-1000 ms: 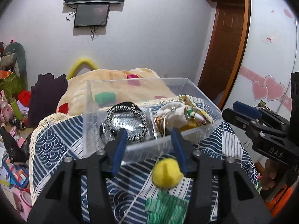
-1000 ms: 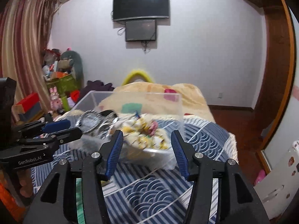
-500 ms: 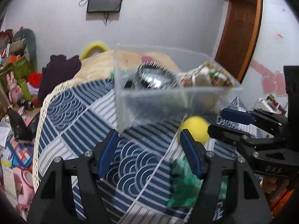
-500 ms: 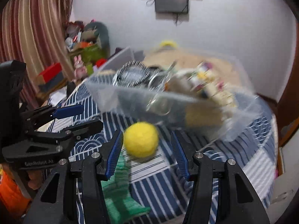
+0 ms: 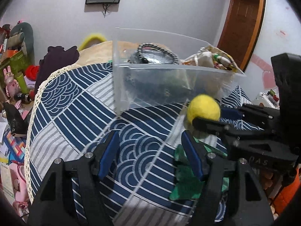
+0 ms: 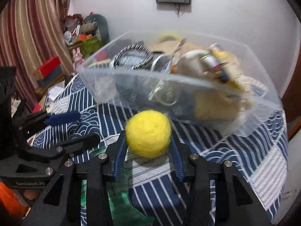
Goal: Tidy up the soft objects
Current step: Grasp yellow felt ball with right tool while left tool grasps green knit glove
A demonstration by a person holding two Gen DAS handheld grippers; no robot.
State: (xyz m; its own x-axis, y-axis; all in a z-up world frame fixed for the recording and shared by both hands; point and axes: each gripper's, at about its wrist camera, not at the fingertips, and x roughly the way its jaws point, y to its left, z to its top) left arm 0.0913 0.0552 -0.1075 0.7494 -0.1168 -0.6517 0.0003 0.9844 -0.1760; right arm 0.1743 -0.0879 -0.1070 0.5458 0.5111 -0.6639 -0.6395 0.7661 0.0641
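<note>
A fuzzy yellow ball [image 6: 148,134] sits between the blue pads of my right gripper [image 6: 148,146], which is closed on it just above the blue patterned cloth [image 6: 216,165]. The ball also shows in the left wrist view [image 5: 204,109], with the right gripper [image 5: 216,118] around it. A green knitted cloth [image 5: 188,184] lies on the cloth below the ball; it also shows in the right wrist view [image 6: 122,201]. My left gripper [image 5: 150,156] is open and empty over the cloth, left of the ball.
A clear plastic box [image 5: 169,82] holding a black-and-white ring, a pouch and trinkets stands just behind the ball; it also shows in the right wrist view [image 6: 188,94]. Toys and clutter [image 5: 15,60] lie left of the bed. A wardrobe [image 5: 263,28] stands right.
Both grippers have dropped lower and nearer the cloth. My right gripper has moved onto the yellow ball and shut its pads on it. The left gripper has shifted left.
</note>
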